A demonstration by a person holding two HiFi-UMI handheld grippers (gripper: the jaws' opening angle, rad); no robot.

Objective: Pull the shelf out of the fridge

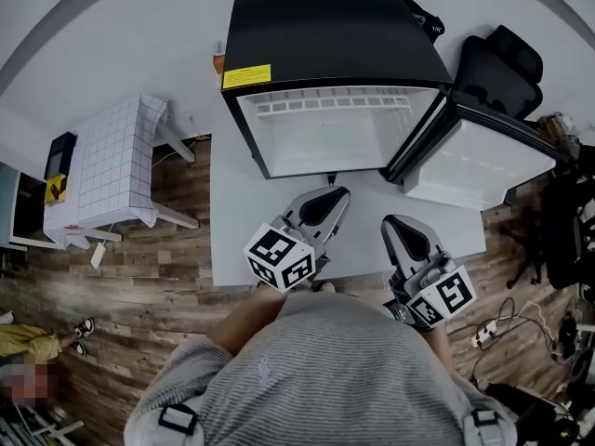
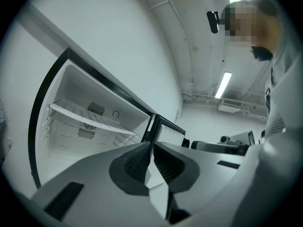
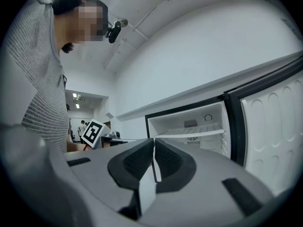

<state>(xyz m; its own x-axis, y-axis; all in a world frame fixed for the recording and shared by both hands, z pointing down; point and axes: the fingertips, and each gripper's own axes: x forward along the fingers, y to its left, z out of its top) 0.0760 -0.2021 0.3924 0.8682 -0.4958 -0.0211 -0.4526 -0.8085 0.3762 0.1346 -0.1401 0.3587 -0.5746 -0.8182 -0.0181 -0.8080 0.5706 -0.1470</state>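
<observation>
A small black fridge (image 1: 335,35) stands on a grey mat with its door (image 1: 483,156) swung open to the right. Inside it a white wire shelf (image 1: 325,105) spans the white compartment; the shelf (image 2: 90,119) shows tilted in the left gripper view and the shelf (image 3: 194,134) level in the right gripper view. My left gripper (image 1: 337,195) is shut and empty, a short way in front of the fridge opening. My right gripper (image 1: 395,223) is also shut and empty, a little further back, in front of the open door. Neither touches the fridge.
A white tiled table (image 1: 112,170) stands to the left on the wood floor. A black office chair (image 1: 497,68) sits behind the open door. Cables and a power strip (image 1: 493,328) lie at the right. The grey mat (image 1: 232,221) reaches out in front of the fridge.
</observation>
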